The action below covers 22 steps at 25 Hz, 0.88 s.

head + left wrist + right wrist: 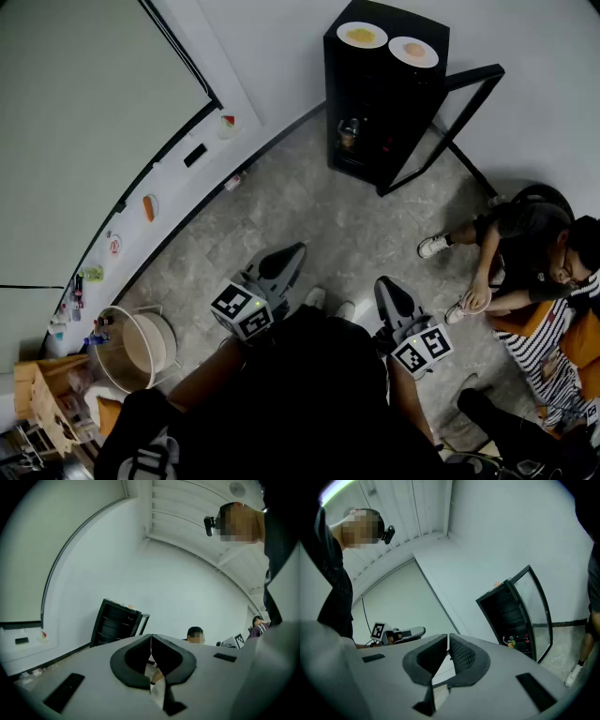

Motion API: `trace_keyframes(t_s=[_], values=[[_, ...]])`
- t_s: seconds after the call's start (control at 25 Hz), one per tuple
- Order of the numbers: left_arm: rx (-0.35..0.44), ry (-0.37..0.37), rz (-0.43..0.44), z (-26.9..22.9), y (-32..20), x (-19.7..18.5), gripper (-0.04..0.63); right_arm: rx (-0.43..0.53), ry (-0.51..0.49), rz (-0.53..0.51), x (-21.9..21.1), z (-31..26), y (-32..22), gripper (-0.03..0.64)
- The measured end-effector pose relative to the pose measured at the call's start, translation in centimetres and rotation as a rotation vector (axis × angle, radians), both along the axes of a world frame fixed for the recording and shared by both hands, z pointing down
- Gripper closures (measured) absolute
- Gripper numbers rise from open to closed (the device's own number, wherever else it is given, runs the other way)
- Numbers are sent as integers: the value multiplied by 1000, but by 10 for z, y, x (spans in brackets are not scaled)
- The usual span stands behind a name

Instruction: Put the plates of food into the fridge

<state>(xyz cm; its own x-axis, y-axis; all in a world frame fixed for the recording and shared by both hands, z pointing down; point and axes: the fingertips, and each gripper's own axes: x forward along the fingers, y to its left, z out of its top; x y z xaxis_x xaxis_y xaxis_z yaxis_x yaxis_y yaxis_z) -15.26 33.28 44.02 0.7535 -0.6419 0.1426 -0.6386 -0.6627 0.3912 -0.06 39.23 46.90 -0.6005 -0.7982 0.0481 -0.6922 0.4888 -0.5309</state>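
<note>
- Plates of food, two of them, sit side by side on top of the black fridge (pixel 375 112): the plate with yellow food (pixel 362 36) to the left in the head view and the plate with pinkish food (pixel 413 51) just beside it to the right.
- Neither plate is inside the fridge, and neither gripper is near them.
- The fridge's glass door (pixel 473 77) stands swung open to the right. Dark shelves show inside, with a few small bottles or cans (pixel 349 131) on a lower shelf.
- Grey stone-patterned floor (pixel 309 206) lies between the fridge and the person.
- The left gripper (pixel 296 249) is held low, close to the person's body and well apart from the fridge. Its jaws are pressed together tip to tip with nothing between them (pixel 151 641).
- The right gripper (pixel 382 283) is held beside it at about the same level. Its jaws are drawn together to a thin slit and grip nothing (pixel 448 641).
- A seated person (pixel 525 244) is on the floor at the right, and a round pale tub (pixel 141 347) stands at the left.
</note>
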Motion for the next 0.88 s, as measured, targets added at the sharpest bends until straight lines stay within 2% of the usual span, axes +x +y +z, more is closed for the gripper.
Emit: trace_keyframes(t_s=[0.12, 0.24, 0.56, 0.88], values=[[8, -16, -14, 3, 1, 7, 572, 10, 75, -33, 5, 5, 3, 583], [4, -25, -23, 3, 5, 17, 572, 14, 105, -46, 15, 7, 8, 583], [6, -49, -52, 12, 21, 34, 572, 65, 30, -40, 46, 13, 11, 583], [7, -39, -70, 9, 24, 40, 572, 44, -2, -45, 60, 19, 18, 583]])
